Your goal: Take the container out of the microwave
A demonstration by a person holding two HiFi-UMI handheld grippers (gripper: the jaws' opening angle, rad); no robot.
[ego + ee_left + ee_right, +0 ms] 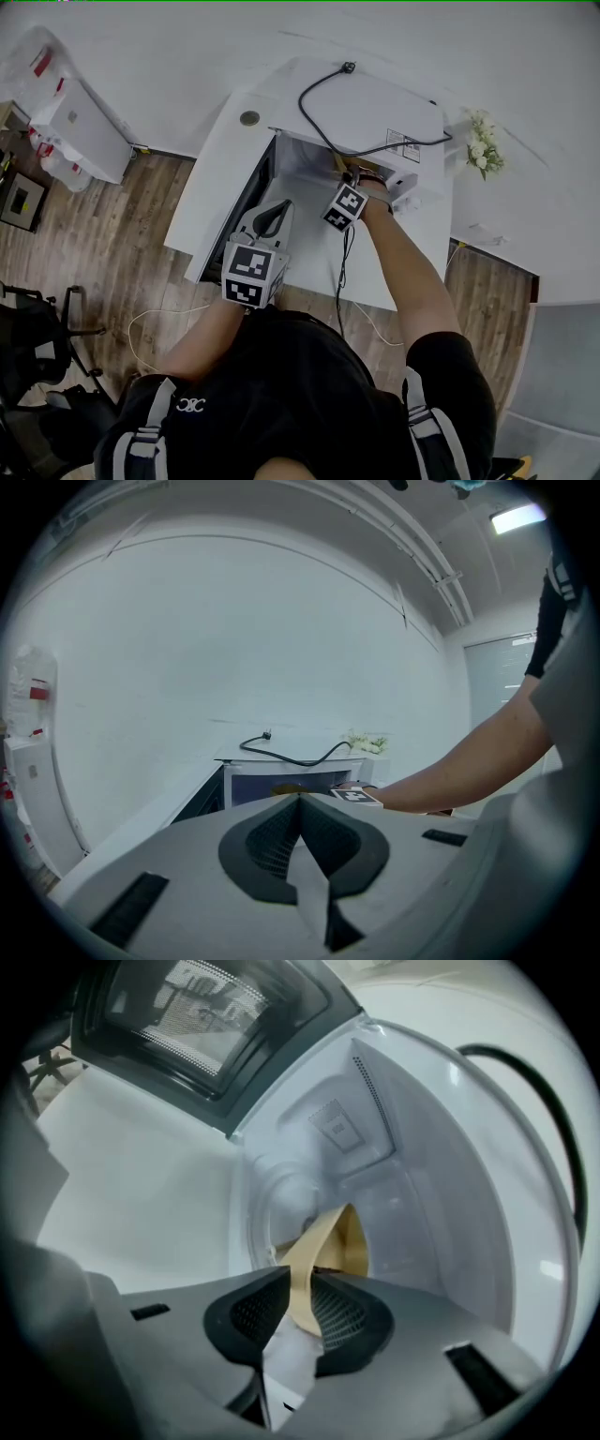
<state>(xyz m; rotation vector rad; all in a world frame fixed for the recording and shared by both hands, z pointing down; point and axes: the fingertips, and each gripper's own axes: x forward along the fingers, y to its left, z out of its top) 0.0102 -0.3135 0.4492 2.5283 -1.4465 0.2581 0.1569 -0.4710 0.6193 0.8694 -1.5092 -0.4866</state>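
Right gripper [300,1279] clenched on the thin wall of the tan container [349,1241], inside the microwave [412,1138] cavity at our 12 o'clock; we judge an edge pinch suits a straight pull | door [202,1016] open at 11 o'clock, exit clear | left gripper [300,801] closed, empty, parked at 7 o'clock, out of the way

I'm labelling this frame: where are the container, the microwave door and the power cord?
container [352,1241]: right gripper view, its tan wall beyond the jaws.
microwave door [202,1007]: right gripper view, its mesh window.
power cord [349,67]: head view, its plug end.
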